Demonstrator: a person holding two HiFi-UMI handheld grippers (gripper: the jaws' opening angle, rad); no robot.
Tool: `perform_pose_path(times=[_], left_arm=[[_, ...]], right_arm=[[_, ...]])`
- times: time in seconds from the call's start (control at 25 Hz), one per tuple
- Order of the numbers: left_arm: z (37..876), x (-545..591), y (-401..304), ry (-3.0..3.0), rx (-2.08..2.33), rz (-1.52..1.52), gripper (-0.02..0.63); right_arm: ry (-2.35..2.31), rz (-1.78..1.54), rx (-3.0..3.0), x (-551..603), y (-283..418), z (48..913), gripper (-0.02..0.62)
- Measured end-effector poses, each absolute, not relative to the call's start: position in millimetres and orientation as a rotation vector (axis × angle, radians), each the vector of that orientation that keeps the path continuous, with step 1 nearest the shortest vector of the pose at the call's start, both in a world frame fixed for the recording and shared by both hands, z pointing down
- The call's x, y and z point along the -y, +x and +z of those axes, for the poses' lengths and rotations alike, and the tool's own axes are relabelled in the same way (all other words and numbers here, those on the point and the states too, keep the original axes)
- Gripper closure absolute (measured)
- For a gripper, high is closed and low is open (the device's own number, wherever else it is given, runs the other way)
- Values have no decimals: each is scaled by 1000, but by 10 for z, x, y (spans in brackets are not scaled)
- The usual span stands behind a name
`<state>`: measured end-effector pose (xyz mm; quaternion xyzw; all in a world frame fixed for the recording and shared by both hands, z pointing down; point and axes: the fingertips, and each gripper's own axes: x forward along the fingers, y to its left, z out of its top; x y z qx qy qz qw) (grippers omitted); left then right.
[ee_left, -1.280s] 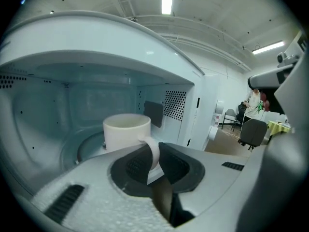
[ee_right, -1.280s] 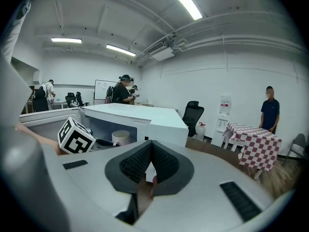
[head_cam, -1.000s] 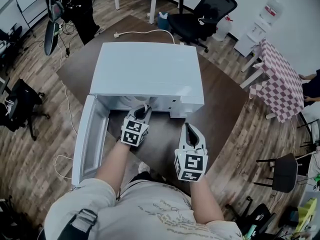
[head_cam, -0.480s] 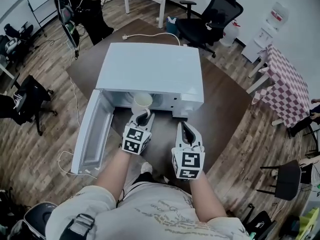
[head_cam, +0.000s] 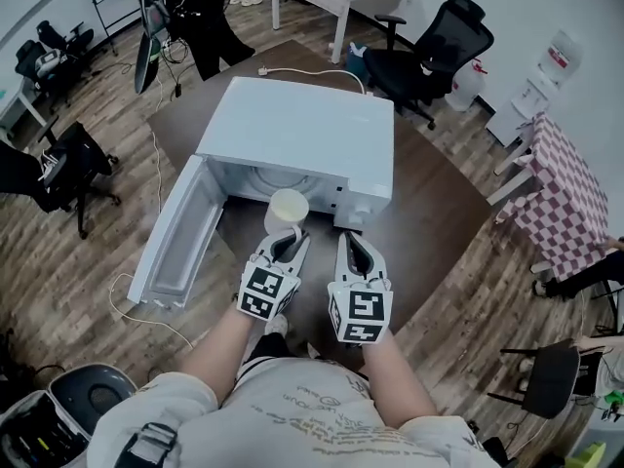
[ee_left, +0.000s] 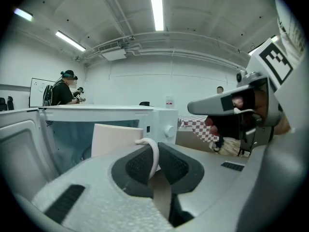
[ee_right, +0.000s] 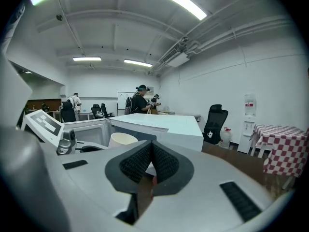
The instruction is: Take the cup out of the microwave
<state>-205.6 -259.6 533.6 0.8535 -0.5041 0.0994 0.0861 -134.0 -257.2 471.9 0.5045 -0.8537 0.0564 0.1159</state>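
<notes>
A white cup hangs just outside the open front of the white microwave, above the brown table. My left gripper is shut on the cup's handle; the cup's body shows beyond the jaws in the left gripper view. Beside it to the right, my right gripper is shut with nothing between its pads. From the right gripper view the cup appears to the left, in front of the microwave.
The microwave door stands swung open to the left, over the table's edge. A power cord runs off behind the microwave. Office chairs, a checkered table and people stand around on the wood floor.
My left gripper has drawn the cup back out of the microwave's cavity toward me. The right gripper has moved up level beside the left one.
</notes>
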Motion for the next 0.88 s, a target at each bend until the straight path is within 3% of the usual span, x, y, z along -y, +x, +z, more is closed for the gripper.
perform_pose_path(times=[0.32, 0.88], left_arm=[[4936, 2324, -1893, 2546, 1557, 224, 563], [4699, 2244, -1976, 2488, 1695, 156, 563]], right_arm=[[1436, 291, 2623, 2496, -1274, 4607, 584], [1335, 198, 2658, 2379, -1300, 4600, 584]])
